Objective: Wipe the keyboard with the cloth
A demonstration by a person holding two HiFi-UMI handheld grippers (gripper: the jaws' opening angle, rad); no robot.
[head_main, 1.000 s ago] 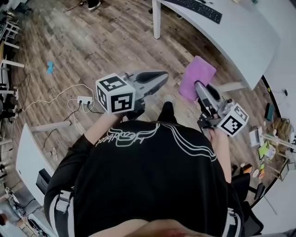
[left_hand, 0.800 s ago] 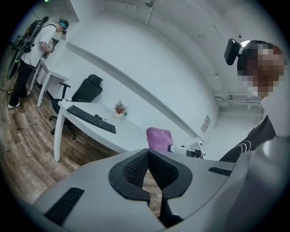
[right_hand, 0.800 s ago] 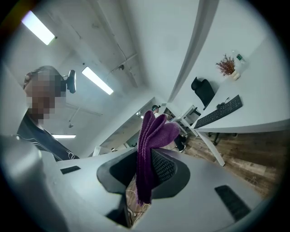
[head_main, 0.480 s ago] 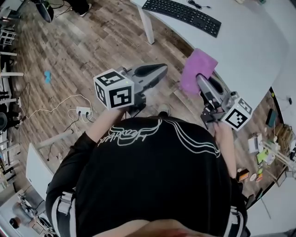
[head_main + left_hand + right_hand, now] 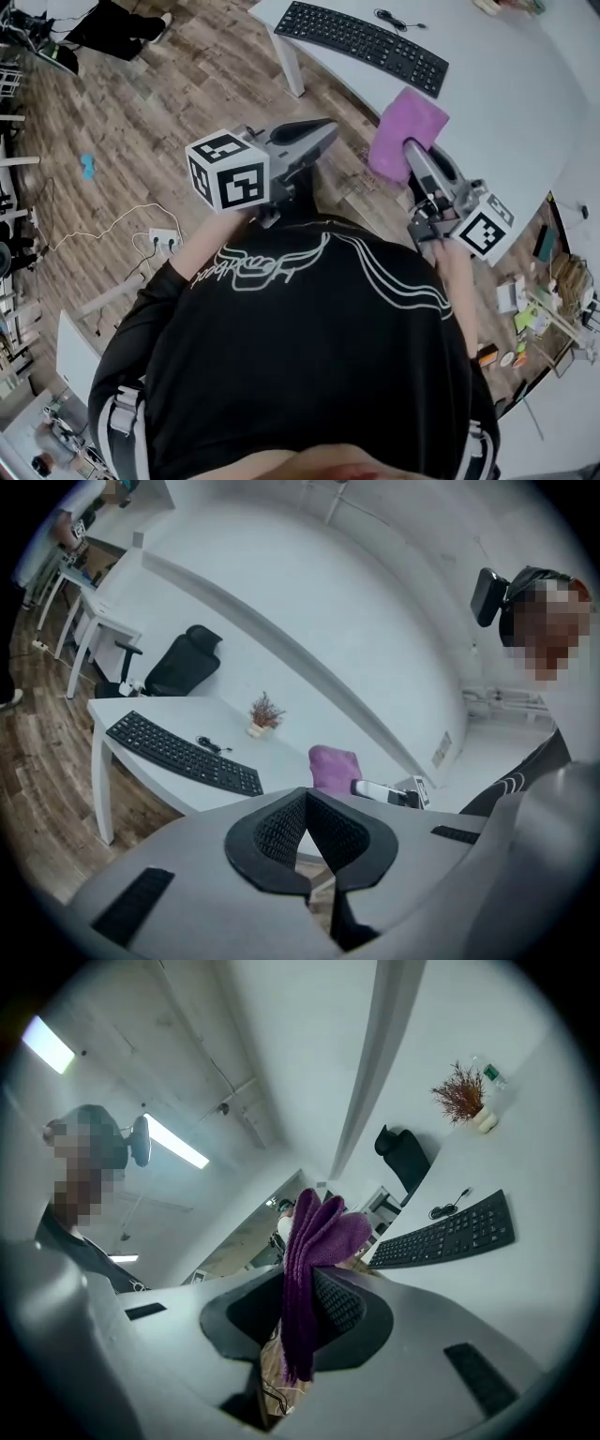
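Observation:
A black keyboard (image 5: 361,42) lies on the white table (image 5: 506,84), ahead of both grippers. My right gripper (image 5: 411,148) is shut on a purple cloth (image 5: 405,129), held up at the table's near edge, short of the keyboard. In the right gripper view the cloth (image 5: 314,1260) hangs folded between the jaws, and the keyboard (image 5: 445,1235) lies beyond to the right. My left gripper (image 5: 323,131) is over the floor beside the table, jaws together with nothing in them. The left gripper view shows the keyboard (image 5: 183,755) to the left and the cloth (image 5: 335,766) ahead.
A small potted plant (image 5: 265,712) and a cable (image 5: 394,19) sit behind the keyboard. The white table leg (image 5: 288,66) stands ahead of the left gripper. On the wood floor are a power strip (image 5: 161,241) with cords and a blue item (image 5: 87,166). A black chair (image 5: 183,667) stands behind the table.
The person has stepped toward the table: the keyboard and table have come further into the head view. Both grippers are nearer the table edge, the cloth still held in the right one.

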